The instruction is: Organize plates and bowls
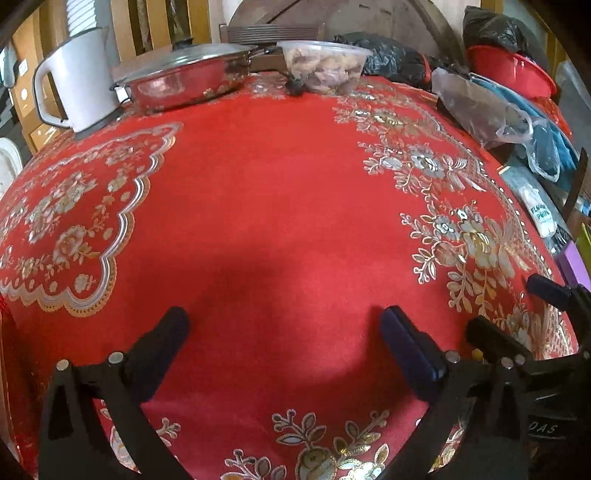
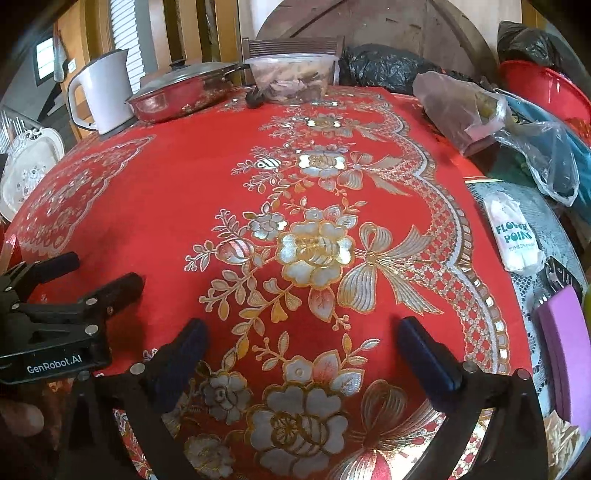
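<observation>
Both tongs spread wide, nothing between the pads. Left tongs (image 1: 284, 332) hover low over bare red cloth near the front edge of the tabletop (image 1: 266, 192); right tongs (image 2: 301, 339) sit just to their right over the gold-and-silver flower print. Each appears at the edge of the other's view.

Task items: no loose plate or bowl lies within the working area. Only clear candidate: a white plate with embossed, scalloped rim (image 2: 31, 166), standing nearly upright off the far-left edge of the tabletop, apparently in a rack (rack itself barely visible). Far back, behind the food tub, a ribbed grey stack (image 1: 271, 33) may be plates; cannot tell.

Handling judgement: plate looks ceramic, so stiff, moderately heavy, glazed and slippery, chips if knocked. Best hold is across the rim, pads on front and back faces, lifting straight out of its slot. The relief rim may give some bite.

Other items at far edge: white kettle (image 1: 79, 79), lidded steel pan (image 1: 184, 75), clear plastic tub of food (image 1: 323, 64), black bags, red basin (image 2: 546, 96) at far right.

Writing readable:
- "GenRobot.AI" on the left tongs' body, right view.
- "FLOWER POINT" (last letters unclear) on a white packet (image 2: 515, 236), right side.
- "…DAS" fragment on the right tongs' housing, left view.
</observation>
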Available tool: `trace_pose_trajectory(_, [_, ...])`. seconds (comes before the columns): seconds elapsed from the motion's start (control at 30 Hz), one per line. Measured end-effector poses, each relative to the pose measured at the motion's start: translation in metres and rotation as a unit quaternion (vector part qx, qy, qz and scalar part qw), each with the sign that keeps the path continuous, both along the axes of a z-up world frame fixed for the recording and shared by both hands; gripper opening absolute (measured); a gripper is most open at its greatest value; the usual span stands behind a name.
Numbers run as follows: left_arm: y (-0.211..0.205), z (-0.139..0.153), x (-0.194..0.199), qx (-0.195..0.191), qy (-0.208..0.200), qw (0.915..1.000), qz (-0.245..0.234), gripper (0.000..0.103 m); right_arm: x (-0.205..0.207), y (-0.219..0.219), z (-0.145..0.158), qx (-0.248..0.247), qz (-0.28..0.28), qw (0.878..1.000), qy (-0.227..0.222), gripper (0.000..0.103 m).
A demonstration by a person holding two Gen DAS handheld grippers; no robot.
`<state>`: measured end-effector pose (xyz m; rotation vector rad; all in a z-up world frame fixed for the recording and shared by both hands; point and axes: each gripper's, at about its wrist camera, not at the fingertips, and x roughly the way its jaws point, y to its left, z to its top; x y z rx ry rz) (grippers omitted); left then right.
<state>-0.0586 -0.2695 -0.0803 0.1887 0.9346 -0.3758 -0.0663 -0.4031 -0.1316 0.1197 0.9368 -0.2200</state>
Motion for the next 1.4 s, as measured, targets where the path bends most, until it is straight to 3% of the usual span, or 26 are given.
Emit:
trace_pose_trajectory(0.47, [0.007,-0.001,0.003,0.001,-0.001,0.999,0.046,0.103,-0.001,-0.008,0.0,-0.003,0.001,1.0,0.002,0.102])
trace_pose_trajectory(1.07, [0.007,-0.001,0.003,0.003,-0.002,0.9989,0.046,0.103,-0.001,-0.007,0.0,-0.007,0.004,1.0,0.002,0.102])
trace_pose_trajectory(1.13, [0.007,-0.001,0.005,0.007,0.004,0.9993,0.037,0.103,0.003,-0.006,0.001,-0.005,0.009,1.0,0.022,0.102])
trace_pose_trajectory(1.2, [0.009,0.001,0.007,0.017,0.027,0.9992,0.022,0.103,0.007,-0.002,0.01,0.006,0.015,0.999,0.042,0.102])
trace_pose_trajectory(1.27, [0.018,0.009,0.005,0.037,0.04,0.9981,0.03,0.103,0.01,0.007,0.03,0.019,0.031,0.999,0.025,0.102])
trace_pose_trajectory(1.4, [0.055,0.055,-0.01,0.033,0.02,0.9975,0.059,0.103,0.019,0.042,0.078,0.031,0.087,0.995,-0.026,0.102])
